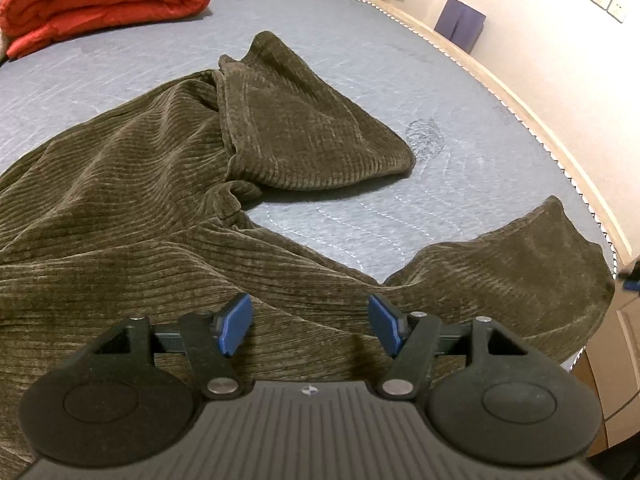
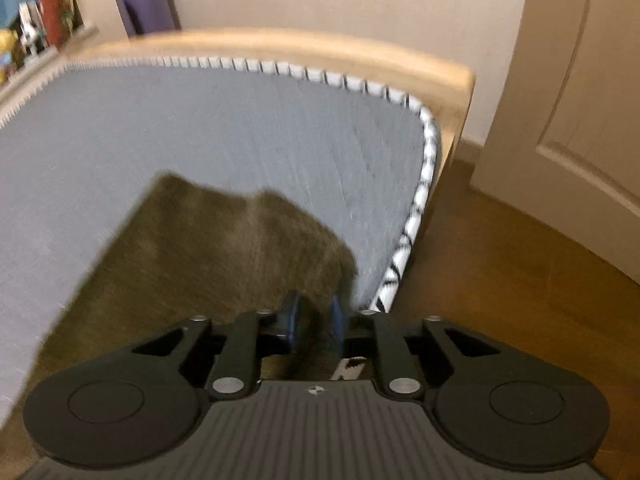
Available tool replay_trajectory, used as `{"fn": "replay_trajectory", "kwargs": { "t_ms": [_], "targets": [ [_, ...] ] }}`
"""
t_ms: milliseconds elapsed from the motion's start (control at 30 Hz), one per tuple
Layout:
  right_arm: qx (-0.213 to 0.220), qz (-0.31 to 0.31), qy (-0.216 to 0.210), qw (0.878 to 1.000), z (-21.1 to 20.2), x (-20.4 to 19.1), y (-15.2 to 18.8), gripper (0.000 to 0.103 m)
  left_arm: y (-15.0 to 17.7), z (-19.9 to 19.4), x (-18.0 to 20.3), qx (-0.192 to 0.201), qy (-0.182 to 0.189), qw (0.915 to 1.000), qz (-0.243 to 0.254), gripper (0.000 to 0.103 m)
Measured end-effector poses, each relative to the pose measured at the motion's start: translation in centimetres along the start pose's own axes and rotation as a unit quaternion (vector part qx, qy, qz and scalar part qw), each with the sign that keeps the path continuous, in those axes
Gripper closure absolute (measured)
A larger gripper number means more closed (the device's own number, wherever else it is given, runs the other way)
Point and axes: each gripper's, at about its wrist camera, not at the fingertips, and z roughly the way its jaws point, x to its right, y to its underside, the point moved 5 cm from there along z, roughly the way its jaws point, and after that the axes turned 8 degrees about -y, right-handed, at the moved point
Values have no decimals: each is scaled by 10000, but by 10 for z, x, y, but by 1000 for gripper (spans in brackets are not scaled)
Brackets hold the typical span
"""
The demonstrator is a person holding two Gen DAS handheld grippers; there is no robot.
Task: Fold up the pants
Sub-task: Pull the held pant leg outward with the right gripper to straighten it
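Olive-brown corduroy pants [image 1: 160,184] lie crumpled on a grey-blue mattress [image 1: 360,80]. One leg end is folded back at the centre, the other leg end [image 1: 532,256] reaches the right edge. My left gripper [image 1: 310,324] is open and empty, just above the pants' near part. In the blurred right wrist view, my right gripper [image 2: 314,322] has its blue pads close together on the edge of a pants leg [image 2: 224,248] near the mattress corner.
A folded red quilt [image 1: 104,0] lies at the far left of the mattress. A wooden bed frame [image 2: 320,48] rims the mattress [image 2: 200,128]. A purple box [image 1: 460,22] stands by the wall. A white door [image 2: 568,100] and wooden floor [image 2: 500,280] are at the right.
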Motion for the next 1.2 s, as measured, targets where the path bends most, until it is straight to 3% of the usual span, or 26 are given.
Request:
{"fn": "replay_trajectory", "kwargs": {
  "t_ms": [167, 200, 267, 333, 367, 567, 733, 767, 800, 833, 967, 1133, 1200],
  "targets": [
    [948, -263, -338, 9946, -32, -26, -24, 80, 0, 2, 4, -8, -47, 10000, 47, 31],
    [1022, -331, -514, 9929, -31, -34, -27, 72, 0, 3, 3, -18, -62, 10000, 50, 31],
    [710, -648, -1135, 9889, -14, -64, -28, 55, 0, 6, 2, -43, -103, 9999, 53, 31],
    [192, -976, -1790, 9788, 9, -95, -22, 54, 1, 8, 0, -47, -155, 9999, 42, 30],
    [40, -1137, -1911, 9750, 20, -109, -18, 54, 1, 8, -1, -50, -178, 9998, 36, 30],
    [-663, -1210, -1823, 9735, 82, -163, -7, 54, 2, 12, -14, -42, -315, 9995, -13, 30],
    [-849, -1058, -1151, 9840, 117, -175, -2, 54, -2, 14, -31, -27, -434, 9989, -169, 30],
    [-729, -1124, -1049, 9854, 118, -178, -4, 59, -2, 14, -33, -36, -434, 9989, -186, 30],
    [-662, -1224, -844, 9867, 119, -183, -6, 84, -3, 15, -34, -42, -440, 9988, -190, 30],
    [-597, -1253, -591, 9886, 120, -184, -8, 91, -4, 15, -34, -46, -450, 9988, -190, 30],
    [-481, -832, -519, 9940, 126, -178, -20, 97, -6, 19, -33, -62, -423, 9989, -173, 30],
    [369, -37, -655, 9972, 121, -158, -60, 98, -9, 21, -25, -22, -289, 9995, -124, 30],
    [456, 134, -781, 9958, 128, -147, -72, 103, -8, 20, -19, -4, -203, 9998, -23, 30]
  ]
}}
